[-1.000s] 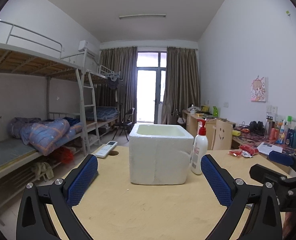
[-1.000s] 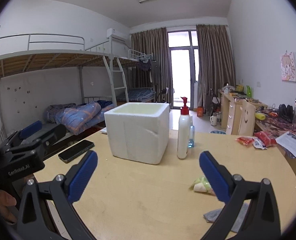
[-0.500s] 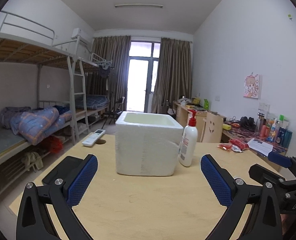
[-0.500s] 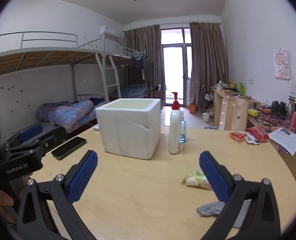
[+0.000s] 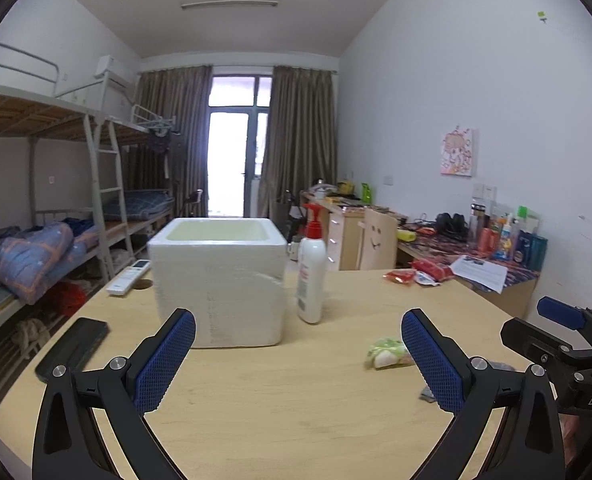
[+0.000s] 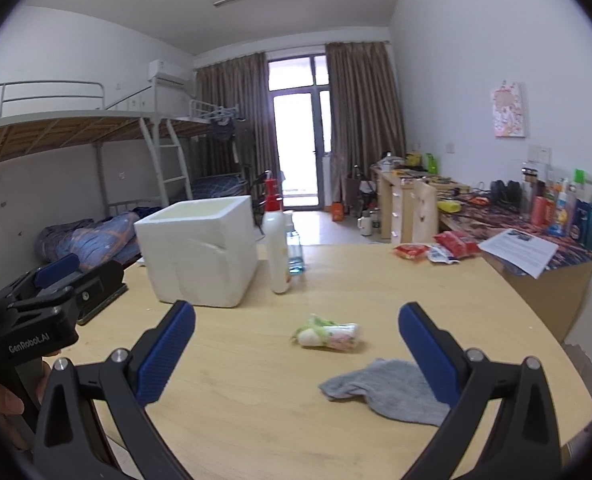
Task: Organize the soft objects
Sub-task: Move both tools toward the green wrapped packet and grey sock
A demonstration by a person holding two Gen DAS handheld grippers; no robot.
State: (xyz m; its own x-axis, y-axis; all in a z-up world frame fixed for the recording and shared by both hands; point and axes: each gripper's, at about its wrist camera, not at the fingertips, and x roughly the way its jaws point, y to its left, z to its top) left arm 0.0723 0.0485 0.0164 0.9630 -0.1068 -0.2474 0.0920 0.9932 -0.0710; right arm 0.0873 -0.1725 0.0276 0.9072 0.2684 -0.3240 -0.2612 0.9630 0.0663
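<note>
A small green, white and pink soft toy lies on the wooden table and also shows in the left wrist view. A grey cloth lies just in front of it, partly behind my right finger. A white foam box stands open-topped at the back left, and shows in the right wrist view too. My left gripper is open and empty, facing the box. My right gripper is open and empty, above the table near the toy.
A white pump bottle with a red top stands right of the box. A black phone and a white remote lie at the left. Red snack packets lie at the far right edge. A bunk bed stands left.
Both grippers have pulled back and swung right. The box and bottle have shifted left in view, and the toy and grey cloth have come fully into sight. Both stay open.
</note>
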